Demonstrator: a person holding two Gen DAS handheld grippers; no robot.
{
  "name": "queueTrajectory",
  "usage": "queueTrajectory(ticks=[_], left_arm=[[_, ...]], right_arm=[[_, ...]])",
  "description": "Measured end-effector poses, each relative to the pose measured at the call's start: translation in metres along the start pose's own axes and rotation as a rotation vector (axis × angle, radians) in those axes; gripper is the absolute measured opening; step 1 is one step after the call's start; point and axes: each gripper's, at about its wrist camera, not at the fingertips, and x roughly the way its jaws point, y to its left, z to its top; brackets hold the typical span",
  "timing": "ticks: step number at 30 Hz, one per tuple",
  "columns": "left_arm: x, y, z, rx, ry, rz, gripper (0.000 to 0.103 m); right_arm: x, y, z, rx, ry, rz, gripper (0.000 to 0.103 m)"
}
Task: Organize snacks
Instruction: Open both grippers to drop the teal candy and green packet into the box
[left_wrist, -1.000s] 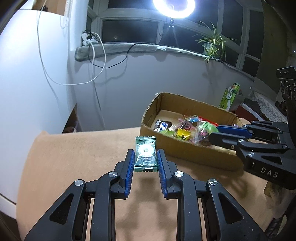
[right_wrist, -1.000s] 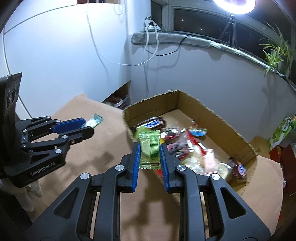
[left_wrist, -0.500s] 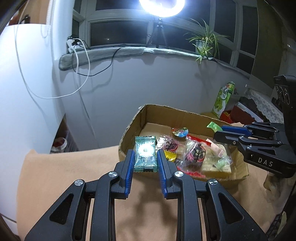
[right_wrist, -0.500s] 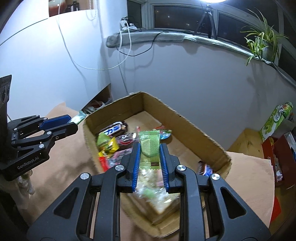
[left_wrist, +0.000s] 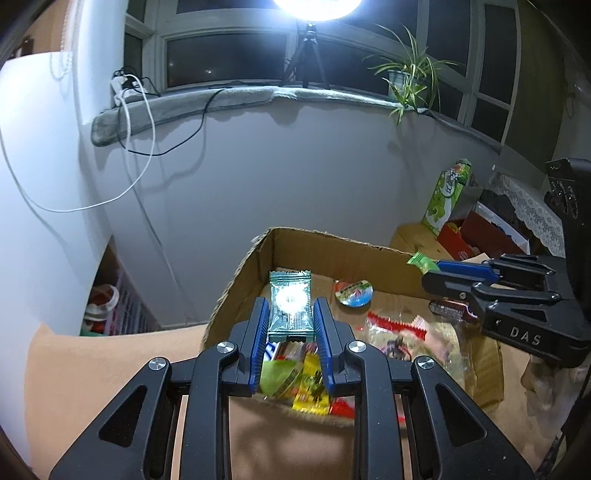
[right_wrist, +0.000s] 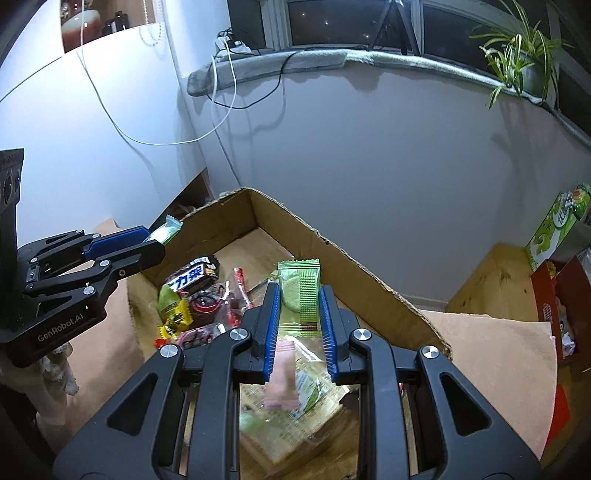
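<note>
My left gripper (left_wrist: 290, 314) is shut on a dark green snack packet (left_wrist: 289, 305) and holds it above the near left corner of the cardboard box (left_wrist: 236, 280). My right gripper (right_wrist: 298, 301) is shut on a light green snack packet (right_wrist: 300, 295) and holds it over the box (right_wrist: 354, 266), above the wrapped snacks (right_wrist: 195, 295) lying inside. Each gripper shows in the other's view, the right one (left_wrist: 430, 266) at the right, the left one (right_wrist: 155, 240) at the left, each with its packet sticking out.
The box stands on a tan cloth-covered table (left_wrist: 110, 362) near a grey wall. A green carton (left_wrist: 445, 199) and red boxes (left_wrist: 476, 236) stand to the right of the table. Cables (left_wrist: 140, 147) hang from the window sill.
Both grippers have moved forward from the table to above the box, each still holding its packet.
</note>
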Motion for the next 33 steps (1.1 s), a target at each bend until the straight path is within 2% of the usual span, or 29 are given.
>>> queueTrajectory(ticks=[11, 26, 28, 29, 30, 32, 33], left_arm=[[0.029, -0.01, 0.008, 0.013, 0.034, -0.007, 0.023], [0.036, -0.012, 0.01, 0.009, 0.046, -0.009, 0.024], [0.036, -0.012, 0.011, 0.007, 0.048, -0.008, 0.027], [0.036, -0.012, 0.011, 0.005, 0.046, -0.007, 0.028], [0.035, -0.012, 0.011, 0.005, 0.044, -0.006, 0.032], [0.035, -0.011, 0.011, 0.002, 0.043, -0.002, 0.039], [0.035, -0.011, 0.011, 0.001, 0.043, -0.001, 0.041]], right_arm=[[0.02, -0.011, 0.001, 0.012, 0.029, 0.017, 0.022], [0.024, -0.01, -0.001, 0.003, 0.036, 0.012, 0.024], [0.023, -0.01, -0.001, 0.003, 0.036, 0.011, 0.024], [0.023, -0.01, -0.001, 0.003, 0.037, 0.01, 0.03], [0.022, -0.009, 0.0, 0.003, 0.038, 0.004, 0.042], [0.02, -0.009, -0.001, 0.001, 0.027, -0.008, 0.057], [0.018, -0.009, -0.001, 0.0, 0.021, -0.014, 0.058]])
